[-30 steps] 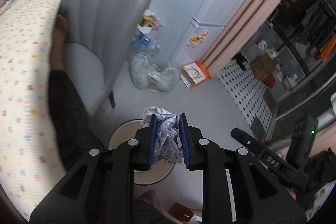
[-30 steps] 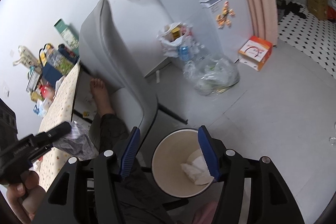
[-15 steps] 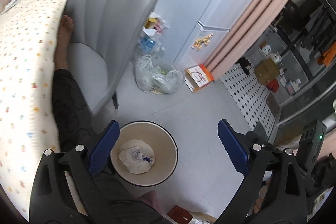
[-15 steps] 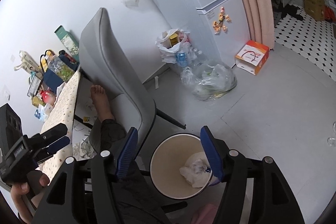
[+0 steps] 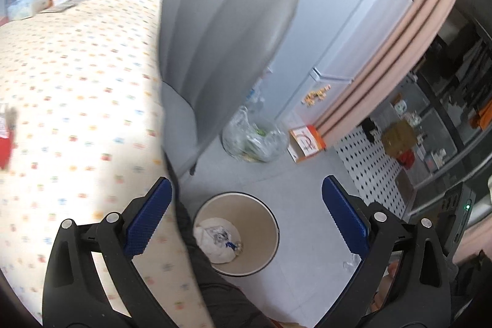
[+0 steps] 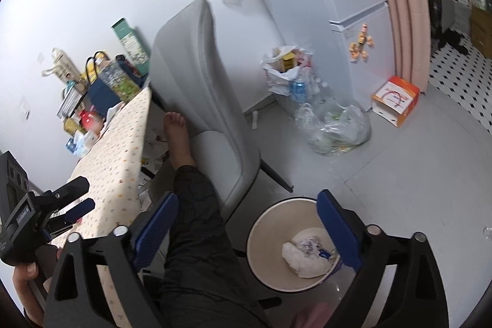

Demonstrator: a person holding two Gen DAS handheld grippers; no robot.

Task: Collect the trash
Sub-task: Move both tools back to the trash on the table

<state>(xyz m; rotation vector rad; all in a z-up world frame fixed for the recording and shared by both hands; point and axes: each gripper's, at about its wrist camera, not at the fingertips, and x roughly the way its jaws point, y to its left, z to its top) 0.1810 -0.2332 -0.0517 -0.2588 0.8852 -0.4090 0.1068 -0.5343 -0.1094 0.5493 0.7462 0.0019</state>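
A round cream waste bin [image 5: 270, 217] stands on the grey floor beside a person's dark-trousered leg [image 6: 190, 205]. Crumpled white paper [image 5: 216, 240] with blue print lies at its bottom, the same paper [image 6: 304, 255] showing in the right wrist view inside the bin [image 6: 255, 232]. My left gripper [image 5: 246, 182] hovers above the bin, its jaws opening wide with nothing between them. It also shows at the left [image 6: 70, 199] in the right wrist view, over the table edge. My right gripper [image 6: 247, 196] hangs above the bin too, jaws opening and empty.
A table with a dotted cloth [image 5: 77, 82] fills the left, with bags and boxes at its far end. A grey chair [image 5: 221, 36] stands behind the bin. Near the white fridge [image 5: 353, 20] lie a clear plastic bag of rubbish [image 5: 255, 140] and an orange box [image 5: 307, 140].
The left gripper let go of the crumpled paper, which now lies in the bin. Both pairs of jaws spread wide. Both grippers rose, and the left swung over towards the table.
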